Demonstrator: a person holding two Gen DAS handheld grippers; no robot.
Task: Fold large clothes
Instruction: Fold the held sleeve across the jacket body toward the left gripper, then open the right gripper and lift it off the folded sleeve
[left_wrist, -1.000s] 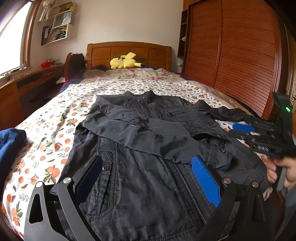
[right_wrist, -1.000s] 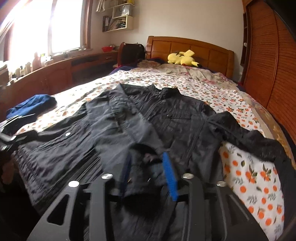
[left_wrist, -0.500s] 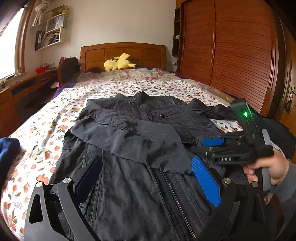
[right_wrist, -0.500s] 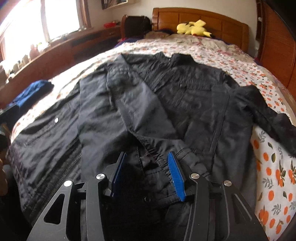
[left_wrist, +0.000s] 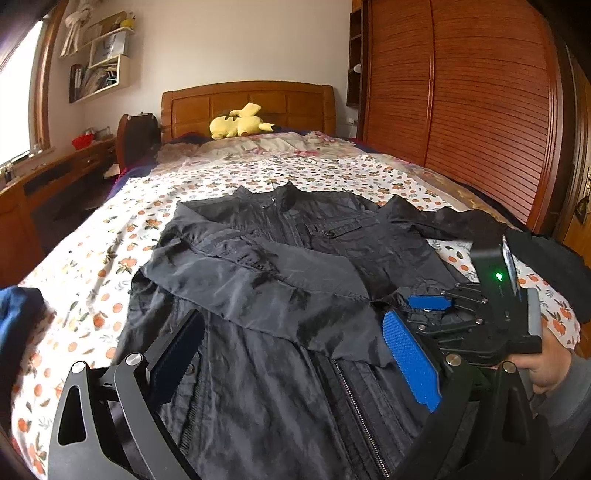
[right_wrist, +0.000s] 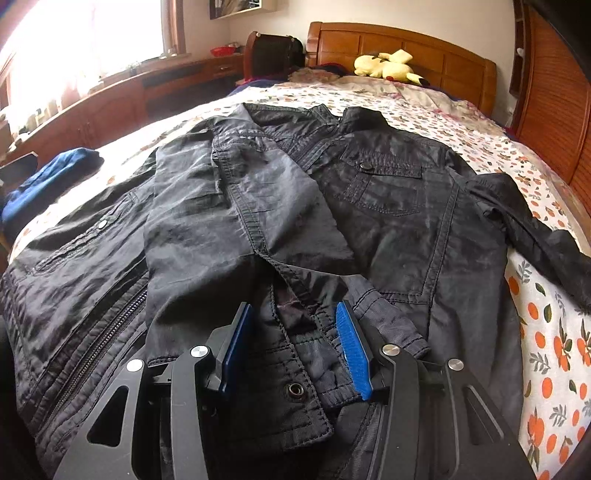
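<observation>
Bed (left_wrist: 229, 192) held one jacket (left_wrist: 295, 266), one plush (left_wrist: 240, 125); right gripper (right_wrist: 291, 343) clamped its cuff (right_wrist: 295, 354), left gripper (left_wrist: 291, 358) fingers apart.

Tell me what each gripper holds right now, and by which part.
The right gripper straddles the black jacket's folded sleeve cuff; whether it grips cannot be told. The left gripper is open over the jacket, holding nothing.

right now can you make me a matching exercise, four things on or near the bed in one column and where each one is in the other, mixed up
Things:
1. black jacket
2. yellow plush toy
3. blue cloth
4. sleeve cuff

Places:
A. between the right gripper's blue pads
B. by the wooden headboard
C. spread over the flowered bedspread
D. at the bed's window-side edge

Pairs: 1-C, 2-B, 3-D, 4-A
</observation>
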